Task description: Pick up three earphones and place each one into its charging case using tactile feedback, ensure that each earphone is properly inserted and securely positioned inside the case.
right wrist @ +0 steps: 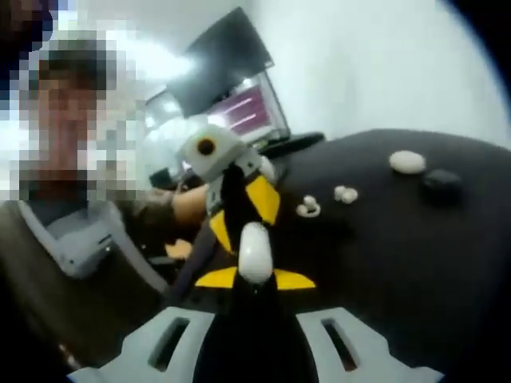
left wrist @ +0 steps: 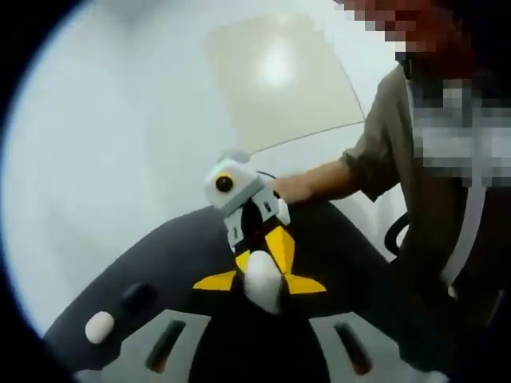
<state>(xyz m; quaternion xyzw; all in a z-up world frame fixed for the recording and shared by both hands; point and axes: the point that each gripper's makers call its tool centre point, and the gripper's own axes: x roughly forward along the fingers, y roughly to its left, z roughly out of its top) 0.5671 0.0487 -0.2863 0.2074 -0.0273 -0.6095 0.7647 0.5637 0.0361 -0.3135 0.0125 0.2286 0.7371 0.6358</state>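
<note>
White oval charging case (right wrist: 255,253) pinched betw. both grippers, left gripper (right wrist: 254,239) & right gripper (left wrist: 262,275), above round black table (right wrist: 415,255). On table: loose white earbuds (right wrist: 308,209) (second white case (right wrist: 407,162) beyond), black case (right wrist: 441,183).

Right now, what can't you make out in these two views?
- White object, left gripper view: blurred. I cannot tell whether it is a case or an earphone, or which jaws grip it.
- Earphones on the table, right gripper view: too small to count or orient.
- Dark case, left gripper view: blends into the table, so open or shut is unclear.
</note>
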